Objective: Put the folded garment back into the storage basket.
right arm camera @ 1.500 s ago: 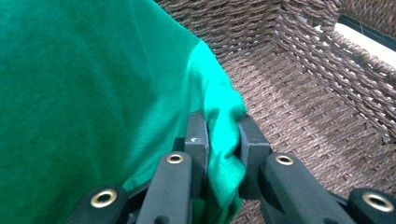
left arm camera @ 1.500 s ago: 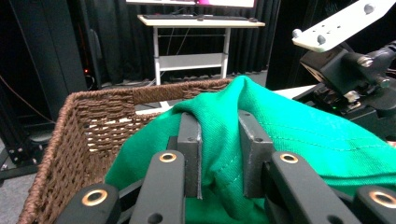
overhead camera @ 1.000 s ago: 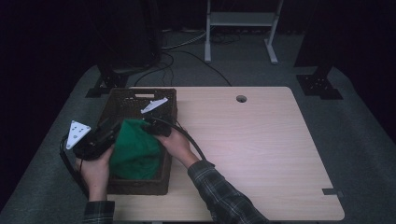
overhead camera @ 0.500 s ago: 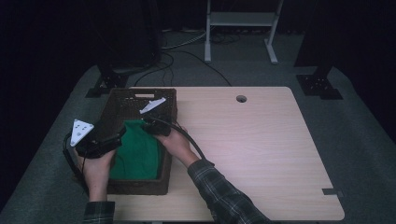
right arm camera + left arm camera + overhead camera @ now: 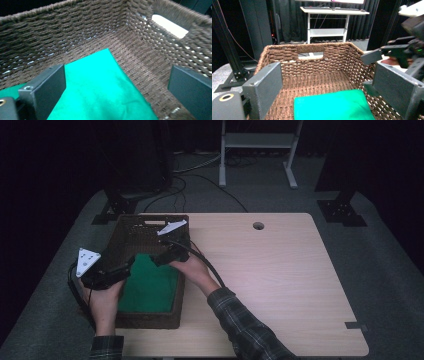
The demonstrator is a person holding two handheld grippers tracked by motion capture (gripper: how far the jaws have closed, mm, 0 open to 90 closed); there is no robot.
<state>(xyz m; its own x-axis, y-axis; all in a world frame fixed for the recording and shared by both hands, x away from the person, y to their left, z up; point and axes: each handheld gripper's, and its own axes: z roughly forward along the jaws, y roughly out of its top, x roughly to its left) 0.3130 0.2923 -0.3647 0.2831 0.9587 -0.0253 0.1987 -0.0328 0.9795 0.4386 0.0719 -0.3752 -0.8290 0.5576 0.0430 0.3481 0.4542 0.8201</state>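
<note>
L gripper (image 5: 122, 270) sits at the basket's (image 5: 131, 234) left rim, held in the left hand (image 5: 102, 297); jaws spread wide w/ nothing between them, having just been opening. In the left gripper view they frame the wicker interior, green cloth (image 5: 333, 106) lying flat below and clear of both jaws. Basket is on the left part of the worktop (image 5: 280, 280). Cloth (image 5: 150, 285) is folded flat on the basket floor, filling the near half; far half is bare weave. R gripper (image 5: 162, 257) is over the basket's right rim, right hand (image 5: 192, 270) behind it; jaws have just been opening, now spread apart, empty. Right gripper view: cloth (image 5: 100, 85) lies beneath the open jaws, its far edge near the back corner.
</note>
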